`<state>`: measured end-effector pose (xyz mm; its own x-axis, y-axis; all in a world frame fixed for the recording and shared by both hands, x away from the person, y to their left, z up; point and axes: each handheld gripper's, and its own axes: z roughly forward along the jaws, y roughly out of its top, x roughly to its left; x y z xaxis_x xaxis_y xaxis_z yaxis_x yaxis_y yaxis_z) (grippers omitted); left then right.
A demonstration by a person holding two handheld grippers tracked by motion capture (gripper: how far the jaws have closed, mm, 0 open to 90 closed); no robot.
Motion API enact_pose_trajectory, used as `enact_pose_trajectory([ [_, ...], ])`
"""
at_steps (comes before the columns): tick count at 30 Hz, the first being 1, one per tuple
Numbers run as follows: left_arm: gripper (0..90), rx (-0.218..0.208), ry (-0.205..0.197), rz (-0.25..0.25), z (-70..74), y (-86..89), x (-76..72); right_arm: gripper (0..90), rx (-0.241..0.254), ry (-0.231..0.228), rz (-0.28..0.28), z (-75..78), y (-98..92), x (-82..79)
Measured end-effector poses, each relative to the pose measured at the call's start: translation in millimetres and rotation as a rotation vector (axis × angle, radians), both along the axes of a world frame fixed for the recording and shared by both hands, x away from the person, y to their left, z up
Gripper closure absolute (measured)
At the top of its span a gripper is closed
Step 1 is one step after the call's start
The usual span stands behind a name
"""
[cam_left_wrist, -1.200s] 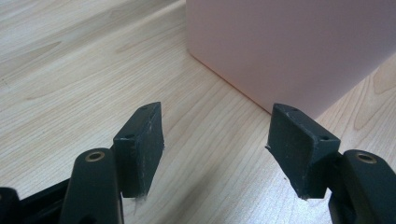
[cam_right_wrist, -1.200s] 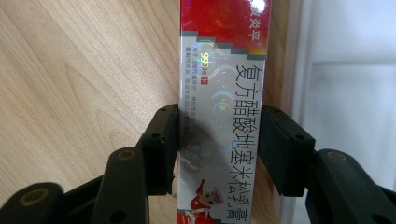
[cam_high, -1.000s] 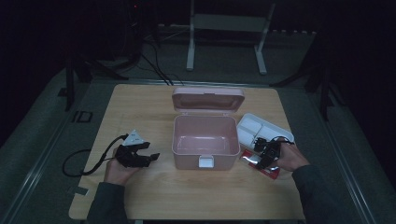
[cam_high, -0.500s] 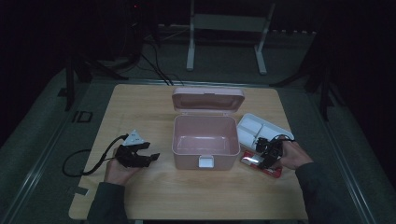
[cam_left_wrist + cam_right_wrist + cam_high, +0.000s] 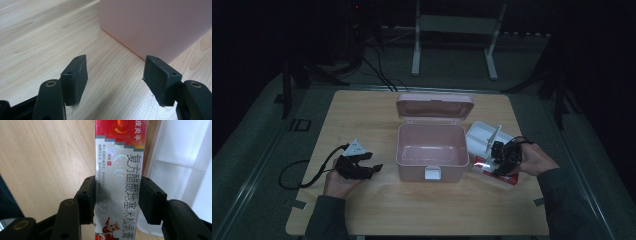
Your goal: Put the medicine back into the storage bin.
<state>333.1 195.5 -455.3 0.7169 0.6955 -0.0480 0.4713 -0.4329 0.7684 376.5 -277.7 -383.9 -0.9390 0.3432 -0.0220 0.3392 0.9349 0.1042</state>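
A pink storage box (image 5: 412,170) stands open at the table's middle, its lid (image 5: 434,106) tipped back and its inside bare. Just right of it, my right gripper (image 5: 502,160) is shut on a long red and silver carton (image 5: 484,165) printed with Chinese text. In the right gripper view both pads press the carton's (image 5: 118,170) long sides, and it hangs a little above the wood beside the white tray (image 5: 180,157). To the box's left, my left gripper (image 5: 374,162) rests low on the table. Its jaws (image 5: 116,72) stand open with nothing between them, facing the box's pink wall (image 5: 160,25).
A white divided tray (image 5: 479,136) lies at the back right of the box, close to the right hand. A black cable (image 5: 299,172) loops from the left gripper toward the table's left edge. Metal stand legs (image 5: 417,60) rise on the dark floor behind.
My right gripper has risen slightly with the carton held in it. The left gripper and the pink box have stayed where they were.
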Motion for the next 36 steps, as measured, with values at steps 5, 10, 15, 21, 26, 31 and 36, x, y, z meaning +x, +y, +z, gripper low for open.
enact_pose_trajectory([
  [5, 35.6, 0.0, 0.004, -0.003, -0.8, -2.1, 0.2, 51.4, -0.007, -0.016, 0.015, 19.2, 1.6, 0.7],
  [10, 35.6, -0.001, 0.003, -0.003, -0.8, -2.1, 0.1, 51.4, -0.002, -0.047, 0.029, 44.9, 5.2, 0.7],
  [15, 35.6, -0.002, 0.003, -0.002, -0.8, -2.4, 0.0, 51.4, -0.004, -0.078, 0.047, 69.7, 13.6, -0.7],
  [21, 35.5, -0.002, 0.002, -0.002, -0.6, -2.1, -0.1, 51.4, -0.009, -0.106, 0.096, 89.8, 36.2, -2.2],
  [26, 35.6, 0.0, 0.003, -0.003, -0.6, -2.2, 0.1, 51.4, -0.009, -0.111, 0.128, 94.3, 50.8, -1.3],
  [31, 35.5, -0.002, 0.001, -0.003, -0.6, -2.1, 0.1, 51.4, -0.007, -0.109, 0.175, 94.6, 73.0, 1.5],
  [36, 35.6, -0.006, 0.004, -0.005, -1.1, -2.2, 0.5, 51.4, -0.016, -0.093, 0.223, 91.6, 100.2, 4.9],
])
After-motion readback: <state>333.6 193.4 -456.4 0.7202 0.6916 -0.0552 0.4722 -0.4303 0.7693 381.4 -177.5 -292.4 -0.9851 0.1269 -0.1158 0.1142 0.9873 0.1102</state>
